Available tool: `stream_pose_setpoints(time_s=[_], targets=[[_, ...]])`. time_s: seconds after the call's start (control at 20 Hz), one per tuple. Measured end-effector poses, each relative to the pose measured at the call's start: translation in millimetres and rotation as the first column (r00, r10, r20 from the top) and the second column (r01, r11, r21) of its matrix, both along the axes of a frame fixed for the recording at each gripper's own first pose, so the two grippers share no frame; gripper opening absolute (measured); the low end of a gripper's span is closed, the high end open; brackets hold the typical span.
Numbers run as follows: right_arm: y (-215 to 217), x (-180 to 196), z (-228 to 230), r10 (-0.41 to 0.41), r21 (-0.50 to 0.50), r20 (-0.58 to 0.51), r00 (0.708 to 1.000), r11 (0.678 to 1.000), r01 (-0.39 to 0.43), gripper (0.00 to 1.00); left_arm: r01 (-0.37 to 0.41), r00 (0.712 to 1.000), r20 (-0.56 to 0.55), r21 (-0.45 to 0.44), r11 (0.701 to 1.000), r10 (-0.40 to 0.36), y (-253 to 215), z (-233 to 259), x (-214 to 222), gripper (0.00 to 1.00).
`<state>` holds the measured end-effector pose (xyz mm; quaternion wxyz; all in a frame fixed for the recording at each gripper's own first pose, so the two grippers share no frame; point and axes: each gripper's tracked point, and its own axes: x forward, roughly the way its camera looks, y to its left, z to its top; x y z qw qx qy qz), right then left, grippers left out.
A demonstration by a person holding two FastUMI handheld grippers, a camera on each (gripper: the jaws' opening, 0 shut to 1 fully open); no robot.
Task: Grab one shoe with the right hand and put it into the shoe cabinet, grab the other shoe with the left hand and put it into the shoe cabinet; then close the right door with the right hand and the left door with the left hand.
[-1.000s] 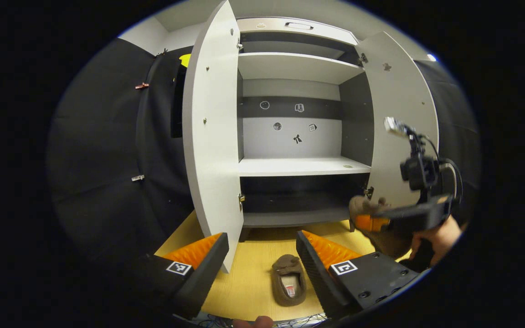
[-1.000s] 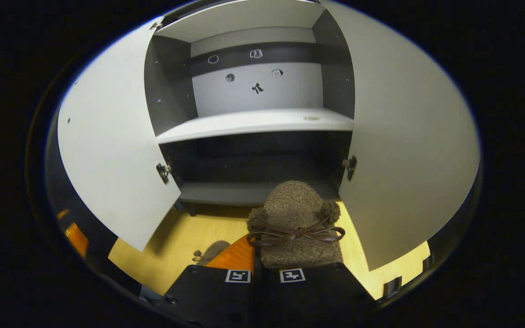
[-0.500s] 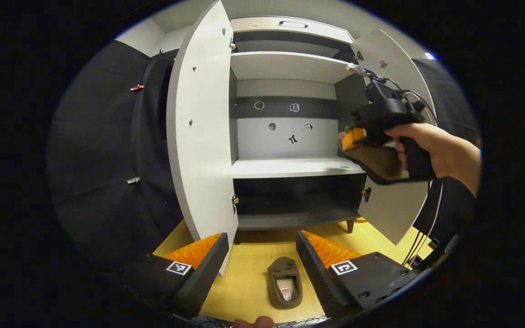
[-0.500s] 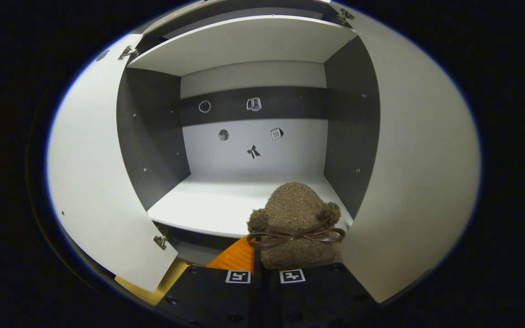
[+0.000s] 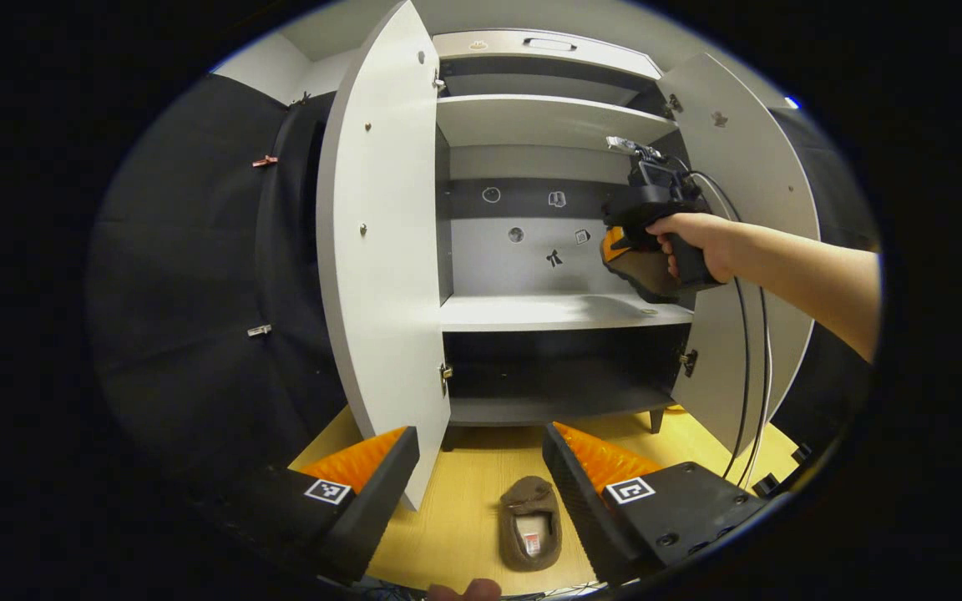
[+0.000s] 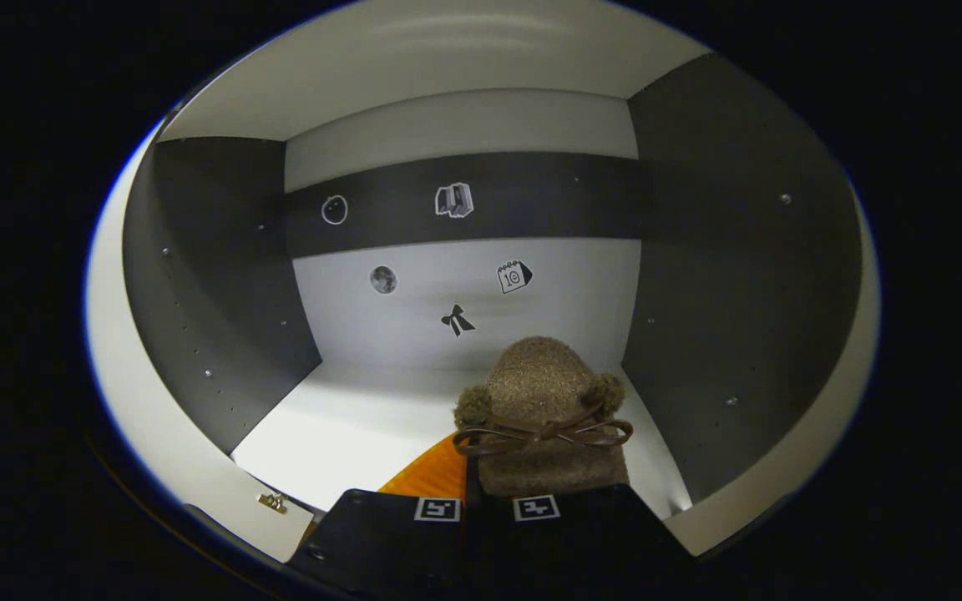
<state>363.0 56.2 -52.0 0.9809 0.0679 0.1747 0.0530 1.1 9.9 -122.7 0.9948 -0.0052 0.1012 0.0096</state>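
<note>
A brown fuzzy shoe (image 6: 544, 409) with a leather bow is clamped in my right gripper (image 6: 481, 484), toe pointing into the cabinet's middle compartment above the white shelf (image 6: 364, 426). In the left gripper view that right gripper (image 5: 627, 250) and the hand holding it reach into the same compartment at the right side. The other brown shoe (image 5: 531, 522) lies on the wooden floor, between and beyond the fingers of my left gripper (image 5: 481, 467), which stands open. Both cabinet doors, the left door (image 5: 381, 250) and the right door (image 5: 740, 234), hang wide open.
The cabinet has an upper shelf (image 5: 544, 117) and a dark bottom compartment (image 5: 556, 367). Small stickers (image 6: 456, 320) dot the back panel. Cables (image 5: 752, 367) hang from the right gripper in front of the right door. Black cloth wall (image 5: 197, 292) stands left of the cabinet.
My right gripper has risen from floor level and pushed forward with its shoe into the middle compartment. My left gripper has stayed open over the floor shoe, barely shifting.
</note>
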Motion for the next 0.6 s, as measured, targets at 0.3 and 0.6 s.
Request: stream_pose_setpoints(time_s=[0.3, 0.6], targets=[[-6.2, 60.1, -34.3, -0.043, -0.007, -0.053, 0.998, 0.999, 0.042, 0.08, -0.050, 0.998, -0.021, 0.020, 0.999, 0.051, 10.3, -2.7, 7.4, 0.95], [0.1, 84.9, -65.4, -0.053, 0.020, -0.122, 0.991, 0.998, 0.056, 0.09, -0.084, 0.996, -0.030, 0.011, 0.996, 0.085, 11.7, -5.2, 11.9, 0.95]])
